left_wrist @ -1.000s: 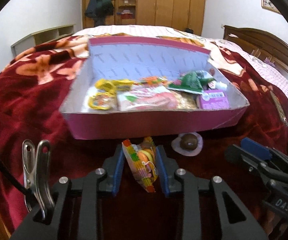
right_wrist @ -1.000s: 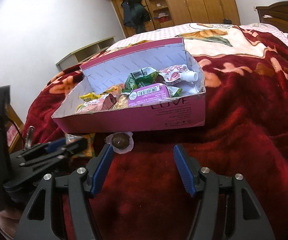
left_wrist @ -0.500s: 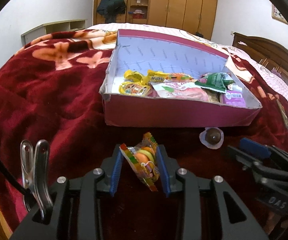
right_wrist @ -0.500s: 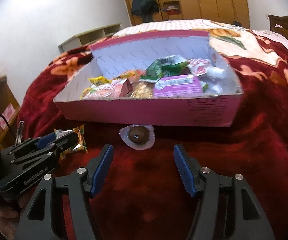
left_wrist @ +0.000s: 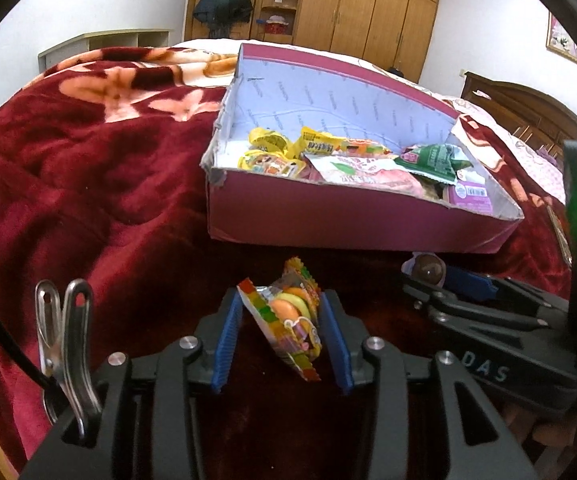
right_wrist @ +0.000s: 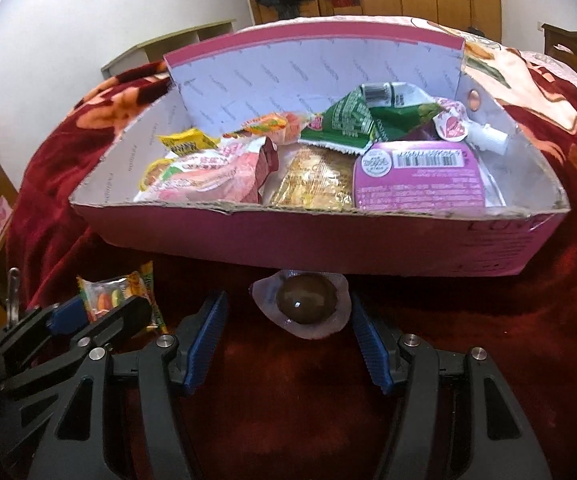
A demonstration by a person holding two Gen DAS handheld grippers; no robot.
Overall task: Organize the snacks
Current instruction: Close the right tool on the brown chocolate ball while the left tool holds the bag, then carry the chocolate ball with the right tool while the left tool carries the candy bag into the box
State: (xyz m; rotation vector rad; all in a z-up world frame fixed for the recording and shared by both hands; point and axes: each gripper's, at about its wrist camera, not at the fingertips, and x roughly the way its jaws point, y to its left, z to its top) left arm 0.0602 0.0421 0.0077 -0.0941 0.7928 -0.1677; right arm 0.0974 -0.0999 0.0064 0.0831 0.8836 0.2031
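Observation:
A pink cardboard box (left_wrist: 328, 216) (right_wrist: 308, 236) lies on the red blanket and holds several snack packets. My left gripper (left_wrist: 282, 336) is shut on a colourful gummy packet (left_wrist: 288, 328), also seen in the right wrist view (right_wrist: 116, 300), just in front of the box. My right gripper (right_wrist: 288, 340) is open, its blue pads on either side of a brown jelly cup (right_wrist: 302, 306) that rests on the blanket at the foot of the box. The cup shows in the left wrist view (left_wrist: 428, 270) at the right gripper's tip.
The red flowered blanket (left_wrist: 68, 184) covers the bed around the box. A wooden headboard (left_wrist: 528, 108) stands at the right, wardrobes (left_wrist: 368, 8) and a low shelf (left_wrist: 100, 44) at the back. A metal clip (left_wrist: 64, 340) hangs on the left gripper's body.
My right gripper has moved forward so the jelly cup now lies between its pads. My left gripper has drifted left with the gummy packet, so the box sits further right in its view.

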